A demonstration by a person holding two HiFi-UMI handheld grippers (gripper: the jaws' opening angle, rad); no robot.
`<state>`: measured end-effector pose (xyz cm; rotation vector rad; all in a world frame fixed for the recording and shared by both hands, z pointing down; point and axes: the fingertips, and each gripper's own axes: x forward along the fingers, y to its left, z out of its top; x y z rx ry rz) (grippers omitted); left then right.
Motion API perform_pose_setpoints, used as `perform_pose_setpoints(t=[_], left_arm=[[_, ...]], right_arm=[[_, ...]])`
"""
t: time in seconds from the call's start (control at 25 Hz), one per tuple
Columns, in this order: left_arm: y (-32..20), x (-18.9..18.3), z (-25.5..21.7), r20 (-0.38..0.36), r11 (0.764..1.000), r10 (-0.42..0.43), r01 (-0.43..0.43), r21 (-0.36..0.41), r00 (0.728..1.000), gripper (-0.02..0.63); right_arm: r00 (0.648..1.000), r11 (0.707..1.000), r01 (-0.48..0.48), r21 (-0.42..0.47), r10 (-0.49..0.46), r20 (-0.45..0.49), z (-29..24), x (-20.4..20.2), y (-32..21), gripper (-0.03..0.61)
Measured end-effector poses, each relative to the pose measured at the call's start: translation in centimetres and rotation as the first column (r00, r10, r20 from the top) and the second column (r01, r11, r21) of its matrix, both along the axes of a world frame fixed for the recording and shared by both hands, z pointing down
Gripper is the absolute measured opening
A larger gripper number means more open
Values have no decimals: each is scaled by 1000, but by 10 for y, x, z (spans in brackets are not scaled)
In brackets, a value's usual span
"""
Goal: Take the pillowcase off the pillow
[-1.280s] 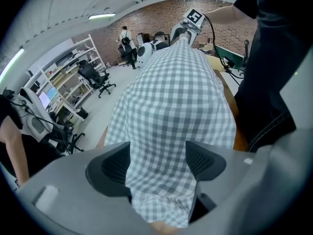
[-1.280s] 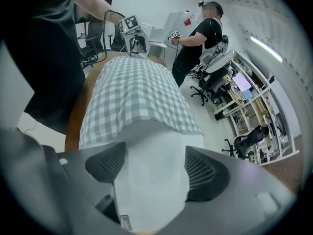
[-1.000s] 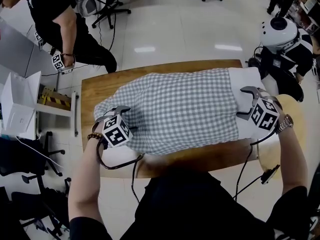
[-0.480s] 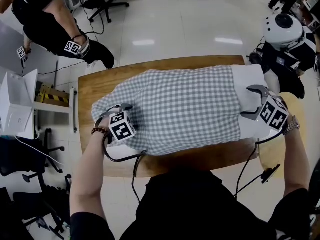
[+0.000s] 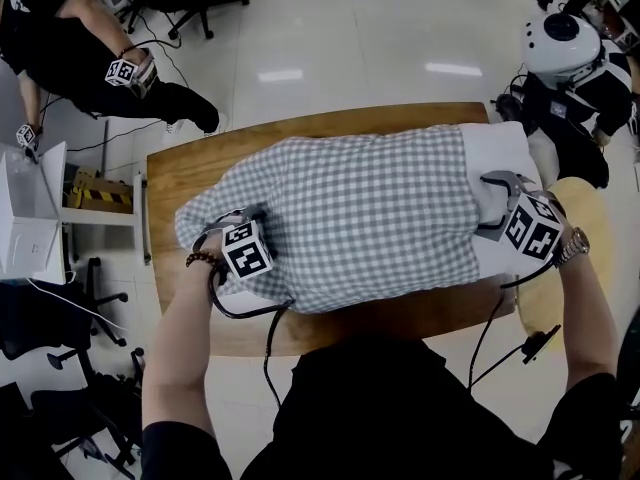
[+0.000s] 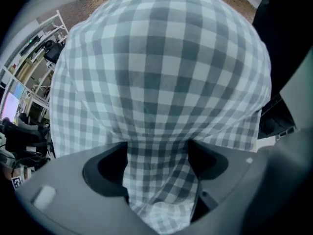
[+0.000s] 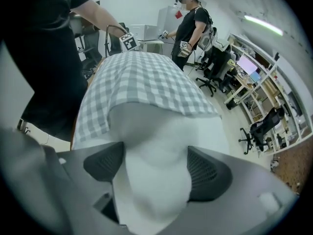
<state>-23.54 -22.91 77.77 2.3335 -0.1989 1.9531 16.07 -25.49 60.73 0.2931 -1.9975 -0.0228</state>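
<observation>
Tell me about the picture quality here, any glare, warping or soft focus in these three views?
Head view: two ceiling-light glares on the glossy floor, and the table edge bows from the wide lens. Left gripper view: dark rounded corners, and the pillowcase balloons. Right gripper view: same dark corners, a bright light strip, and the pillow near the jaws looks soft.

Checked pillowcase [image 5: 350,218] on wooden table [image 5: 165,183]; left gripper [image 5: 229,221] at its left end, right gripper [image 5: 493,206] on bare white pillow [image 5: 500,148].

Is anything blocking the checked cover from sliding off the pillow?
Nothing visible. The left gripper pinches the pillowcase, the right gripper pinches the white pillow at its bare end, and the table past the pillowcase's closed end looks bare.
</observation>
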Motion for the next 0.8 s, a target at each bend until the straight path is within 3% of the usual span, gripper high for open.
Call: perform_pose_setpoints(t=[0.28,0.6,0.8], left_arm=[[-4,14,30,22,999,14,-13,-49,1000,387],[-13,10,29,-8,996,-15,14,-87,1000,358],[-14,9,28,-9,996,-35,34,-87,999,263]], right_arm=[[999,1000,-10,13,10,32,16,11,-10,410],[1000,1000,-13,7,13,23,16,2,-21,403],[1000,1000,-13,-2,13,10,26,2,-19,394]])
